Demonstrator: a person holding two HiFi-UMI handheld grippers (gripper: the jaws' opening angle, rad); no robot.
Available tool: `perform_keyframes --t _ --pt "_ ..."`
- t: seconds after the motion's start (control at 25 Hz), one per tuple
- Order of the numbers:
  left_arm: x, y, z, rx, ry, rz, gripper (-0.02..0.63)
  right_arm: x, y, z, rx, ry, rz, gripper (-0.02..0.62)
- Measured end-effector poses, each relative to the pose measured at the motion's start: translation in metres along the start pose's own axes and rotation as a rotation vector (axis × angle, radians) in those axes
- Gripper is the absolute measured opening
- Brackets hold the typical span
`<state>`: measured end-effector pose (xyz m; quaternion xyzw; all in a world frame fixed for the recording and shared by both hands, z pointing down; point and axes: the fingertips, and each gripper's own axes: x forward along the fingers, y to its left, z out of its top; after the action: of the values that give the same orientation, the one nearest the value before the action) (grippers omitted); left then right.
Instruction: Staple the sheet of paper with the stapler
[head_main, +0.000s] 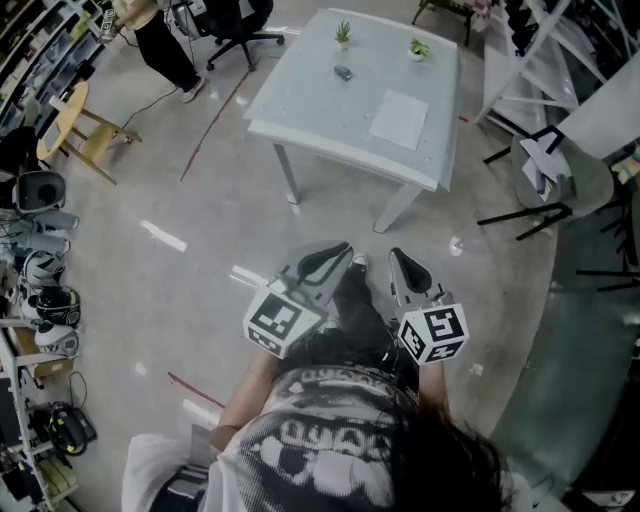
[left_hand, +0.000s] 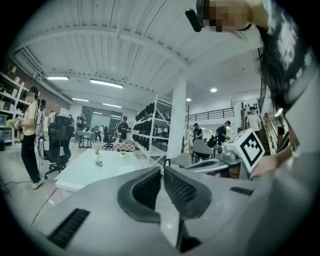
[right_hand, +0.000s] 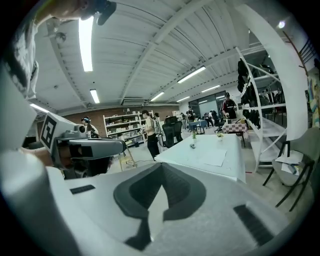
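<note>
The pale table (head_main: 300, 110) stands ahead of me across bare floor. A white sheet of paper (head_main: 398, 118) lies on its right half, and the small dark stapler (head_main: 343, 72) sits apart to its left. Both grippers are held low in front of the person's body, well short of the table. My left gripper (head_main: 335, 251) is shut with nothing in it; its pads (left_hand: 150, 187) meet at the tips. My right gripper (head_main: 398, 256) is also shut and empty. In the right gripper view the paper (right_hand: 212, 157) and stapler (right_hand: 192, 146) show far beyond the jaws.
Two small potted plants (head_main: 343, 33) (head_main: 418, 47) stand at the table's far edge. A black office chair (head_main: 240, 25), a person (head_main: 165, 45) and a wooden stool (head_main: 80, 125) are at the left. A white rack (head_main: 540, 60) and a chair (head_main: 560, 180) stand at the right.
</note>
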<state>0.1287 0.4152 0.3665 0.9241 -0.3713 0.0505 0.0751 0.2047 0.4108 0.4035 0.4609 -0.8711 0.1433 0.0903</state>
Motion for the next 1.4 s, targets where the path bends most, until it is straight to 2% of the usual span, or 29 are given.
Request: perform_keyframes --t 0.2,0.4,0.68,0.84,1.16,1.4 --pt "0.039 0.056 0.008 0.021 0.019 0.059 0.020 0.067 -0.040 0.021 -0.008 -0.002 0.053 -0.003" --pt "0.091 0.113 0.037 0.053 0.005 0.116 0.020 0.133 -0.089 0.057 -0.023 -0.004 0.098 -0.003" --pt "0.145 0.158 0.063 0.076 0.015 0.176 0.020 0.193 -0.152 0.086 0.001 -0.018 0.119 -0.003" --pt "0.166 0.170 0.060 0.071 0.047 0.197 0.020 0.212 -0.177 0.080 0.047 -0.001 0.118 -0.003" --pt "0.190 0.185 0.047 0.050 0.098 0.182 0.020 0.228 -0.206 0.052 0.122 0.059 0.085 -0.003" --pt "0.214 0.202 0.040 0.034 0.109 0.138 0.020 0.241 -0.226 0.036 0.149 0.101 0.038 -0.003"
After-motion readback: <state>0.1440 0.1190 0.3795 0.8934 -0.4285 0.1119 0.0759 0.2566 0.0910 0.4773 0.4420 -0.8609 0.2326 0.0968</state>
